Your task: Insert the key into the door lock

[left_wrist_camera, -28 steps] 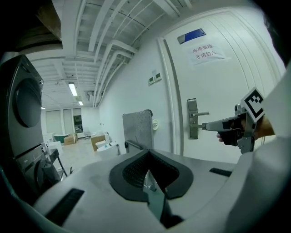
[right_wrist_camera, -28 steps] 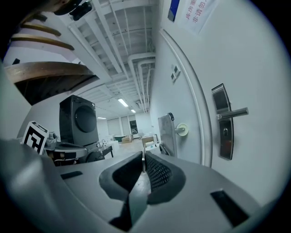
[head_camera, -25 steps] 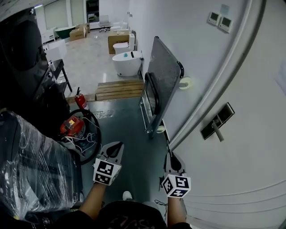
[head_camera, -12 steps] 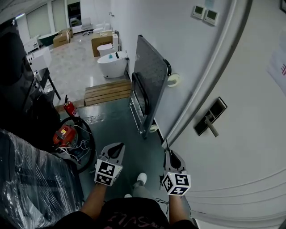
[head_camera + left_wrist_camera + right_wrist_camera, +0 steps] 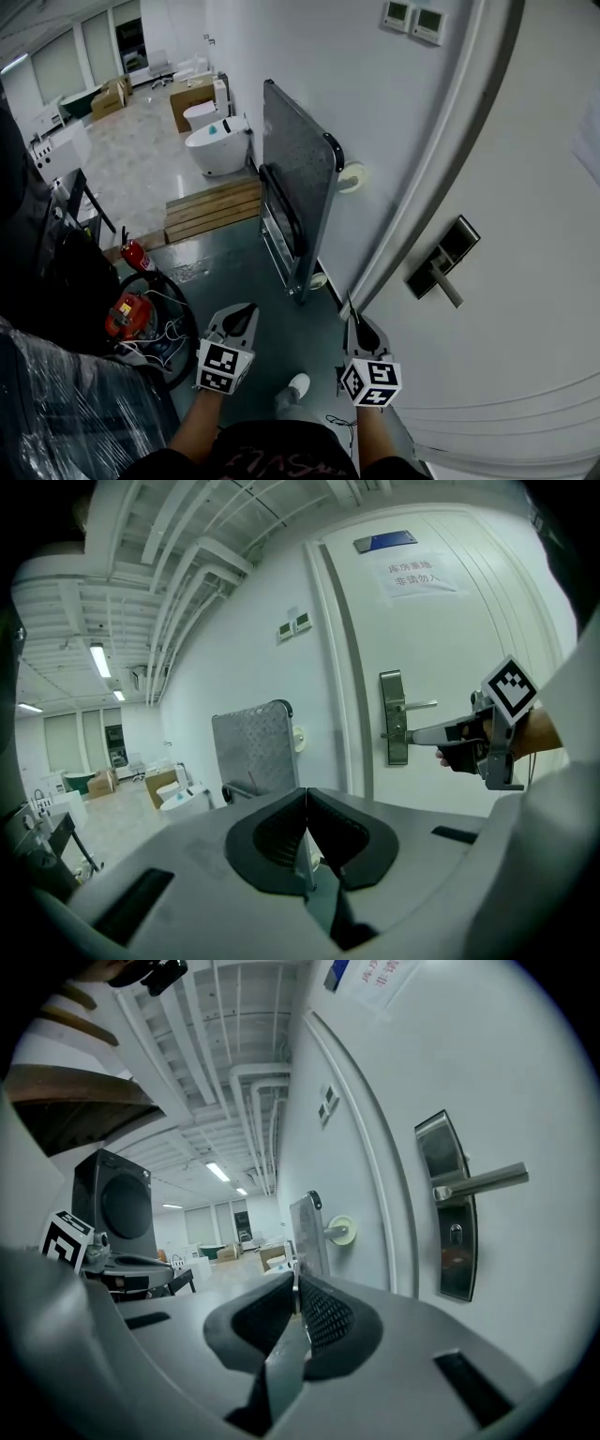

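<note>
Key (image 5: 349, 305) in right gripper (image 5: 356, 324)

- Door (image 5: 525, 281), right of frame: smooth white panel, satin sheen.
- Lock plate (image 5: 442, 258): brushed metal, dark-toned. Lever (image 5: 483, 1182): the same metal, dull shine.
- Cart deck (image 5: 291, 159), upper centre: grey metal, rough stippled tread.
- Planks (image 5: 211, 208): bare wood, matt.
- Floor (image 5: 234, 272): dark glossy coating.
- Wrap (image 5: 66, 412), lower left: clear plastic film, crinkled and shiny.
- Left gripper (image 5: 307, 799) and right gripper (image 5: 297, 1286): matt grey plastic shells with black ribbed pads.
- Key (image 5: 349, 303): thin bright metal.
</note>
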`<state>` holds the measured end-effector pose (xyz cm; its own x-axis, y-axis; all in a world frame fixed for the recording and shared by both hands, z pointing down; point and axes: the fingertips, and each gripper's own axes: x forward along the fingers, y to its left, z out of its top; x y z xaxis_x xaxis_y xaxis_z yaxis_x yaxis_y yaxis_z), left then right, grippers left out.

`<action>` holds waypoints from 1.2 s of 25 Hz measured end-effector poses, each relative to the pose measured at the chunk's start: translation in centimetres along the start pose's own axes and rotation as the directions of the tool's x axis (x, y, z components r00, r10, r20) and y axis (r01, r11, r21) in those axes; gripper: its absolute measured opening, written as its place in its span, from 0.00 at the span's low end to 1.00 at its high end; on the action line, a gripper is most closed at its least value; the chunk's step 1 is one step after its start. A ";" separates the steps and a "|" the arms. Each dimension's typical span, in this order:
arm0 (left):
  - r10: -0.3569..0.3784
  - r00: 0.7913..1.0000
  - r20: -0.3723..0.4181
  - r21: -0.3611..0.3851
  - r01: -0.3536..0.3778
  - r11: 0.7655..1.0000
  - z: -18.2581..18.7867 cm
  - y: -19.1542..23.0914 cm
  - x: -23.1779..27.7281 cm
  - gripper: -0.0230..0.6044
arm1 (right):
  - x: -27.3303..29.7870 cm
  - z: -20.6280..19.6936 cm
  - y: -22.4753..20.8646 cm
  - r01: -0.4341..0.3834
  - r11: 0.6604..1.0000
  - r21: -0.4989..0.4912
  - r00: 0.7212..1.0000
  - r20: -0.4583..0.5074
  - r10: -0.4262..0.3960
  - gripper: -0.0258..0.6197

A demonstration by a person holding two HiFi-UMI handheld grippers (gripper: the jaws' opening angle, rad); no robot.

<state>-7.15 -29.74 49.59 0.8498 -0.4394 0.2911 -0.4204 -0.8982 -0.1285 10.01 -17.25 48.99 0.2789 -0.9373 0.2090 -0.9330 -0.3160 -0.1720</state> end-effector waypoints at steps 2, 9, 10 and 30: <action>-0.013 1.000 -0.006 0.008 0.013 1.000 0.3 0.9 2.1 0.06 | 1.7 0.1 -1.0 0.017 1.000 0.016 1.000 0.000 -0.017 0.16; -0.105 0.994 -0.031 0.055 0.106 0.993 1.8 1.6 10.0 0.06 | 6.6 0.8 -5.1 0.083 0.995 0.063 0.997 0.001 -0.083 0.16; -0.120 0.992 -0.034 0.063 0.122 0.990 2.2 1.5 11.2 0.06 | 7.3 1.0 -5.9 0.092 0.993 0.068 0.996 0.000 -0.092 0.16; -0.353 0.935 -0.030 0.162 0.353 0.922 7.5 -4.0 22.0 0.06 | 8.2 1.4 -13.4 0.258 0.940 0.221 0.964 0.003 -0.265 0.16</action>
<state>15.63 -35.94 49.41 0.9334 -0.0938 0.3463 -0.0361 -0.9849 -0.1696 25.07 -20.92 51.69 0.5171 -0.8203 0.2442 -0.7553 -0.5716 -0.3207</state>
